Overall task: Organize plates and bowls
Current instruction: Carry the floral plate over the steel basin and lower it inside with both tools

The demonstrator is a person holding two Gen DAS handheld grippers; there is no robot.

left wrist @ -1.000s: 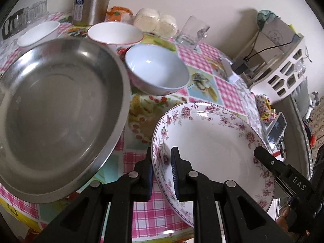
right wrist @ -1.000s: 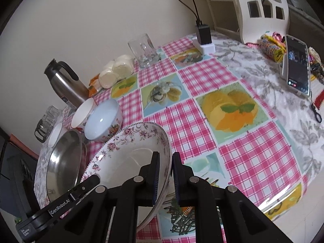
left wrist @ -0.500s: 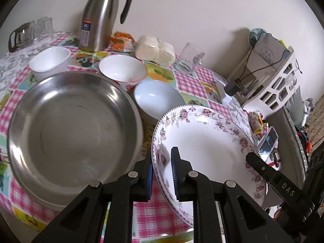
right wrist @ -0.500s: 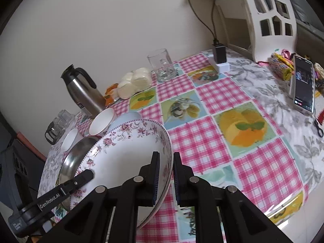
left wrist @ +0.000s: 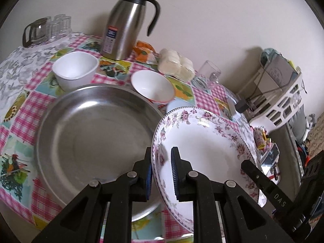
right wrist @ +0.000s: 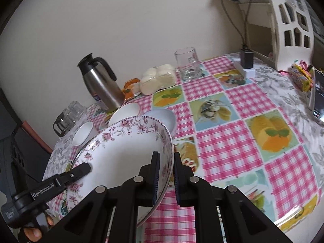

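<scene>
Both sets of fingers clamp opposite rims of the floral plate [left wrist: 204, 141], held tilted just right of the steel basin [left wrist: 95, 129], left gripper [left wrist: 161, 174] nearer.

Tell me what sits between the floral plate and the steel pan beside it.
Nothing visible. The floral plate is held by its rim in both the left gripper and the right gripper, right beside the steel pan. The pan's inside is bare; the bowls sit behind it.

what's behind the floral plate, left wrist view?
A pale blue bowl peeks over the floral plate rim; most of it is covered. Both grippers, left and right, grip the plate.
</scene>
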